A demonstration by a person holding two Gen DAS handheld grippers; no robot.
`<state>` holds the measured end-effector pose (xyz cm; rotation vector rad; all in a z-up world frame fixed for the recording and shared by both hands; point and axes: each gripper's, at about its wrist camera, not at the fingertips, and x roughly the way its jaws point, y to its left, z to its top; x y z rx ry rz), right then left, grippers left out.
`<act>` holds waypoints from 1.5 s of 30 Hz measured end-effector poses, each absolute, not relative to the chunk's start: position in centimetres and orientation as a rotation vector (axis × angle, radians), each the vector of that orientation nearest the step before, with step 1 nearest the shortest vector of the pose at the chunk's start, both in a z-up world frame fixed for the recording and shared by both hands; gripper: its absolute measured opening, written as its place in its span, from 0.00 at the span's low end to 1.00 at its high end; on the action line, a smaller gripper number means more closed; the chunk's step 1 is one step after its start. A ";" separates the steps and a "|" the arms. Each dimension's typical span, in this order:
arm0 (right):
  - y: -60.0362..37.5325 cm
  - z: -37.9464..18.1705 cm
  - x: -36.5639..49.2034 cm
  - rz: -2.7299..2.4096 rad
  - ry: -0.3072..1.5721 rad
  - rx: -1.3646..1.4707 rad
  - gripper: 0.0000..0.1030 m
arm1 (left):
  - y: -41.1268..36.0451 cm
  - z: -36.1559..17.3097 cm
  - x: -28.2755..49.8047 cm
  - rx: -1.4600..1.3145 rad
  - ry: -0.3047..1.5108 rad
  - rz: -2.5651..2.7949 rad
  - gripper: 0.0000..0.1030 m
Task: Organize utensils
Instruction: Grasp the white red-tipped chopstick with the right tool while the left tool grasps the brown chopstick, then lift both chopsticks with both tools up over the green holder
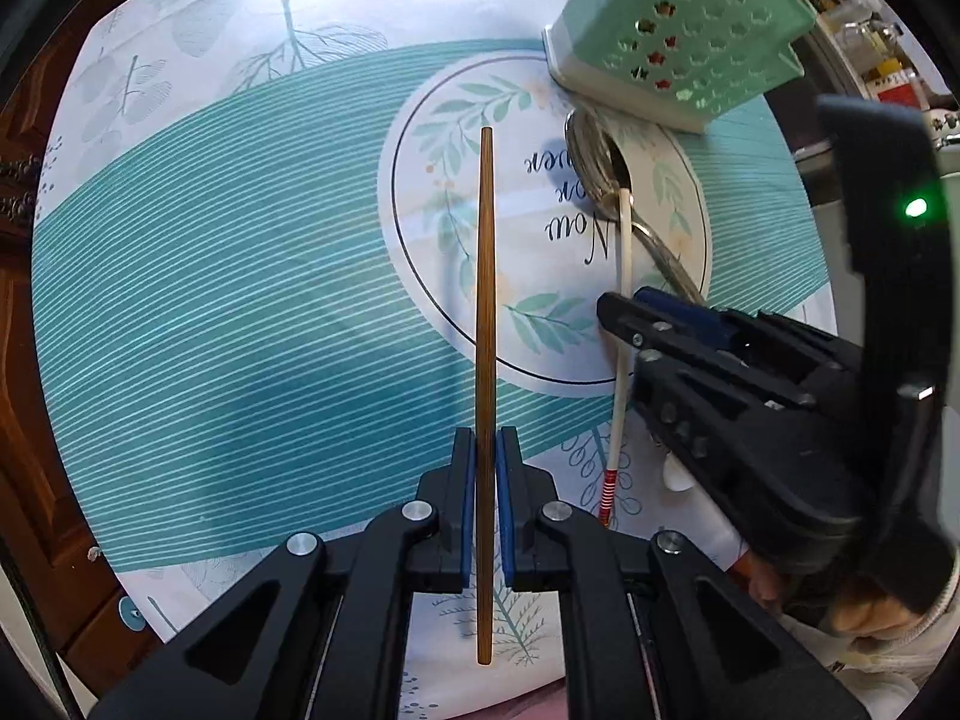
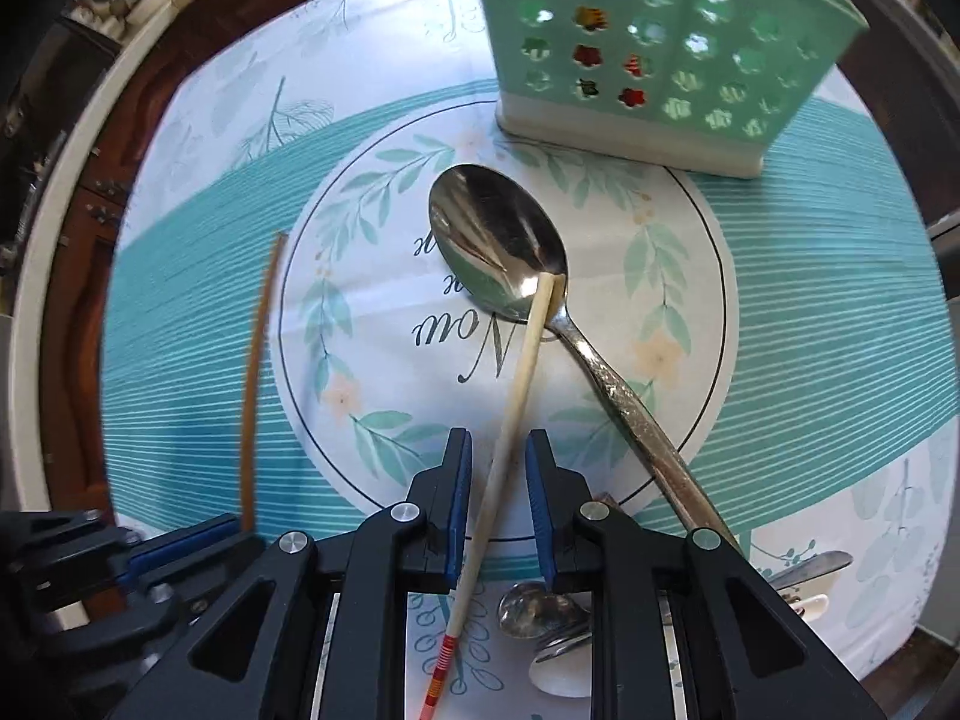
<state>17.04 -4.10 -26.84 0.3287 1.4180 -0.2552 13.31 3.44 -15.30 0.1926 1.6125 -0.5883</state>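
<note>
Nearest in the left wrist view, the left gripper point(image 1: 486, 480) is clamped on a slim, dark brown wooden chopstick point(image 1: 485, 300), its blue rubber pads pressed flat against the round shaft about two thirds of the way along; the stick tapers to a thin far tip and hangs clear above the round table point(image 1: 180, 312), which is covered by a smooth printed cloth with teal stripes, pale leaf drawings and a white central circle of script. To its right the black plastic right gripper point(image 1: 624, 315) reaches in from the right edge, a green light glowing on its body. In the right wrist view the right gripper point(image 2: 498, 468) has its ribbed blue pads standing apart on either side of a pale cream chopstick point(image 2: 522, 372) with a red-and-white banded near end; the pads do not appear to press it. That chopstick lies on the cloth with its square far tip resting on the bowl of a shiny, patterned-handle metal spoon point(image 2: 498, 240), whose handle runs back to the near right. Under the gripper body lie more metal utensils point(image 2: 534, 606) and a white piece, mostly hidden. Farthest, beyond the spoon, stands a mint-green plastic utensil holder point(image 2: 660, 48) pierced with flower-shaped holes on a cream base, something red showing through the holes
</note>
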 end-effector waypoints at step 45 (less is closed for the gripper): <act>-20.3 6.2 19.6 -0.175 0.354 0.334 0.05 | -9.5 6.9 22.6 -0.028 0.718 -0.625 0.04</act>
